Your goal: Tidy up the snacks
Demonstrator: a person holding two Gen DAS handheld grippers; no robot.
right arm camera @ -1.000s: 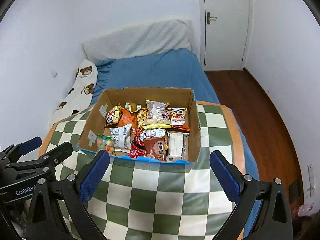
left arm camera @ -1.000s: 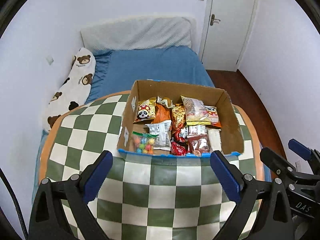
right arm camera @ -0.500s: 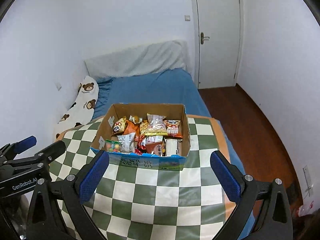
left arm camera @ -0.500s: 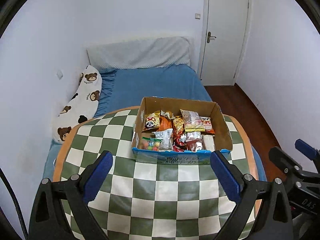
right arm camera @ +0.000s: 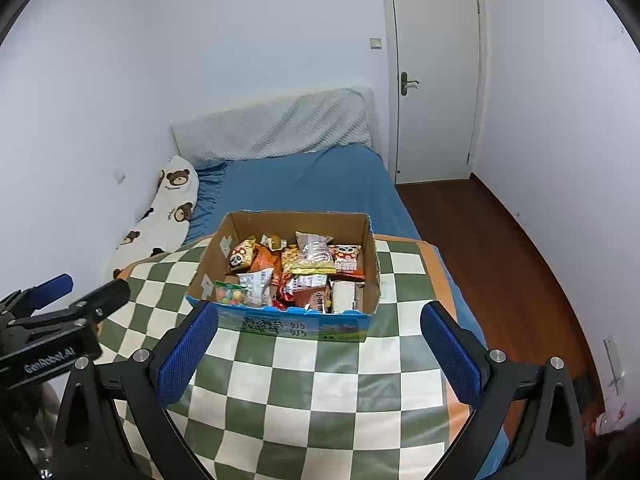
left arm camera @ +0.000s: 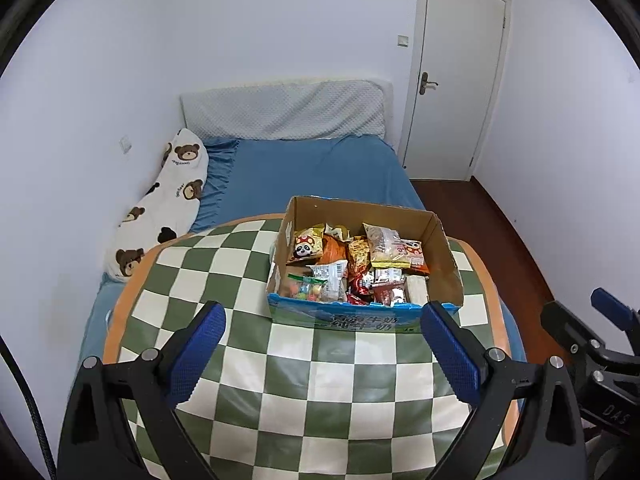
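A cardboard box (left arm camera: 444, 256) (right arm camera: 370, 268) with a blue printed front stands on the far part of the green-and-white checked tabletop (left arm camera: 312, 384) (right arm camera: 320, 384). It is packed with several snack packets: a panda bag (left arm camera: 306, 246) (right arm camera: 240, 258), a candy pouch (left arm camera: 306, 288) (right arm camera: 230, 292), a yellow-edged bag (left arm camera: 384, 246) (right arm camera: 314, 258) and red wrappers. My left gripper (left arm camera: 324, 352) hangs open above the near table, well short of the box, nothing between its fingers. My right gripper (right arm camera: 318, 350) is likewise open and empty. Each gripper shows at the edge of the other's view.
Behind the table lies a bed with a blue sheet (left arm camera: 312, 168) (right arm camera: 304, 180), a grey cushion at the wall and a bear-print pillow (left arm camera: 164, 204) (right arm camera: 168, 204) on the left. A white door (left arm camera: 452, 80) (right arm camera: 434, 80) and dark wooden floor (right arm camera: 500, 248) are to the right.
Both grippers have drawn back and risen from the box, which now looks smaller and farther away. More of the checked tabletop, the wall and the door shows. Both stay open.
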